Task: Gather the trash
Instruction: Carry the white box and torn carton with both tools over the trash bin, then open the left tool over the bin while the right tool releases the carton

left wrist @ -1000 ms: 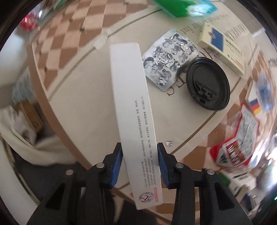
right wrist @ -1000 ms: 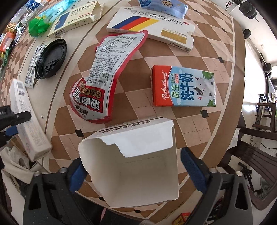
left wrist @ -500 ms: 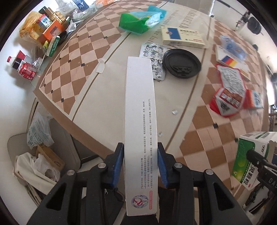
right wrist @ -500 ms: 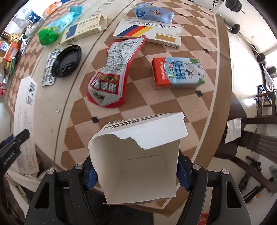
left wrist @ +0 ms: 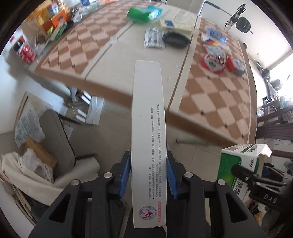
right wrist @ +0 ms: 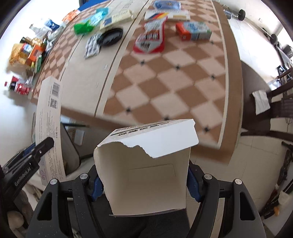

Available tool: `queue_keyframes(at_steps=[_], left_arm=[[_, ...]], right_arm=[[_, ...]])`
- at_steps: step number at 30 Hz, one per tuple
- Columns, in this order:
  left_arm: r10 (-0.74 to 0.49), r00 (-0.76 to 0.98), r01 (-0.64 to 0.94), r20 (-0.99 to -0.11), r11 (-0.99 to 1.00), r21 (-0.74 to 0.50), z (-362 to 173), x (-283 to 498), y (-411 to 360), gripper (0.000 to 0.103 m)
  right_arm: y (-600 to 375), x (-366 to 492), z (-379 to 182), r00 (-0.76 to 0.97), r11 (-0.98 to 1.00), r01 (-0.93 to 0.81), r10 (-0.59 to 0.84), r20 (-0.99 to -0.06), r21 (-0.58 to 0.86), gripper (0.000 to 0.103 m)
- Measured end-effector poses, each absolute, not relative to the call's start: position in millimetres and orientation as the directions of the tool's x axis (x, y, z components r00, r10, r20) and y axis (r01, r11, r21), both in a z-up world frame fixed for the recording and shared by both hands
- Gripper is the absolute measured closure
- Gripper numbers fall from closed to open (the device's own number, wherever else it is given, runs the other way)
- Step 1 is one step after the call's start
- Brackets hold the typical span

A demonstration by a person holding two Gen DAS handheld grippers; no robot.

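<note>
My left gripper (left wrist: 148, 174) is shut on a long white toothpaste box (left wrist: 148, 128), held off the table's near edge over the floor. The box also shows in the right wrist view (right wrist: 49, 128). My right gripper (right wrist: 142, 181) is shut on a torn-open white and green carton (right wrist: 146, 155), also held off the table; the carton shows at the lower right of the left wrist view (left wrist: 239, 164). More trash lies on the checkered table (left wrist: 210, 95): a black cup lid (right wrist: 111, 36), a blister pack (right wrist: 91, 47), a red snack bag (right wrist: 150, 38), a milk carton (right wrist: 194, 31).
A green wrapper (right wrist: 82, 27) and flat medicine boxes (right wrist: 164, 14) lie at the table's far side. Bags and cardboard (left wrist: 31, 164) sit on the floor at left beside a grey chair (left wrist: 58, 135). A dark wooden chair (right wrist: 271, 113) stands to the right.
Both grippers have drawn back and away from the table, each still holding its box. The right gripper closed on the torn carton during the last second.
</note>
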State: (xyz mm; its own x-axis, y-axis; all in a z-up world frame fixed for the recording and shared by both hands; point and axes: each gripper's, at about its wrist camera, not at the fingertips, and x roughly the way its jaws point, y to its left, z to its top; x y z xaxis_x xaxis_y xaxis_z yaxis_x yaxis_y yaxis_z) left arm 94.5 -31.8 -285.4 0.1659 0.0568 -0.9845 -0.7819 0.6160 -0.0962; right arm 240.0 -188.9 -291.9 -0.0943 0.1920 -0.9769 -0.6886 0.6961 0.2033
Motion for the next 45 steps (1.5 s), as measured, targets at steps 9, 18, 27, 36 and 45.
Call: queue_keyframes(at_steps=[9,18,27,36,45], left_arm=[[-0.13,0.09,-0.819,-0.987,0.554,-0.148,-418.9,55.2,-54.5,0.07],[-0.426,0.134,-0.867,-0.895,0.387,-0.314,-627.6,64.4,-41.1,0.069],[-0.514,0.152,-0.888,-0.844,0.304,-0.345,-745.1,78.8,-21.1,0.058],[-0.402,0.103,-0.897,-0.91,0.358,-0.259,-741.5,72.9,-20.6,0.003],[-0.113,-0.087,-0.846,-0.99,0.533,0.013,-685.4,65.6,-25.8,0.002]], right_arm=[[-214.0,170.9,-403.5,-0.16,0.659,-0.74,0.019,-0.987,0.133,0.028],[-200.7,169.5,-590.5,-0.193,0.634,-0.767,-0.082,-0.978,0.098,0.028],[-182.7,191.0,-746.7,-0.259,0.65,-0.75,-0.115,-0.959,0.125,0.026],[-170.5,211.7,-804.6,-0.302,0.671,-0.723,-0.092,-0.949,0.165,0.0],[-158.6,198.8,-776.8,-0.164,0.618,-0.785,-0.135,-0.977,0.046,0.0]])
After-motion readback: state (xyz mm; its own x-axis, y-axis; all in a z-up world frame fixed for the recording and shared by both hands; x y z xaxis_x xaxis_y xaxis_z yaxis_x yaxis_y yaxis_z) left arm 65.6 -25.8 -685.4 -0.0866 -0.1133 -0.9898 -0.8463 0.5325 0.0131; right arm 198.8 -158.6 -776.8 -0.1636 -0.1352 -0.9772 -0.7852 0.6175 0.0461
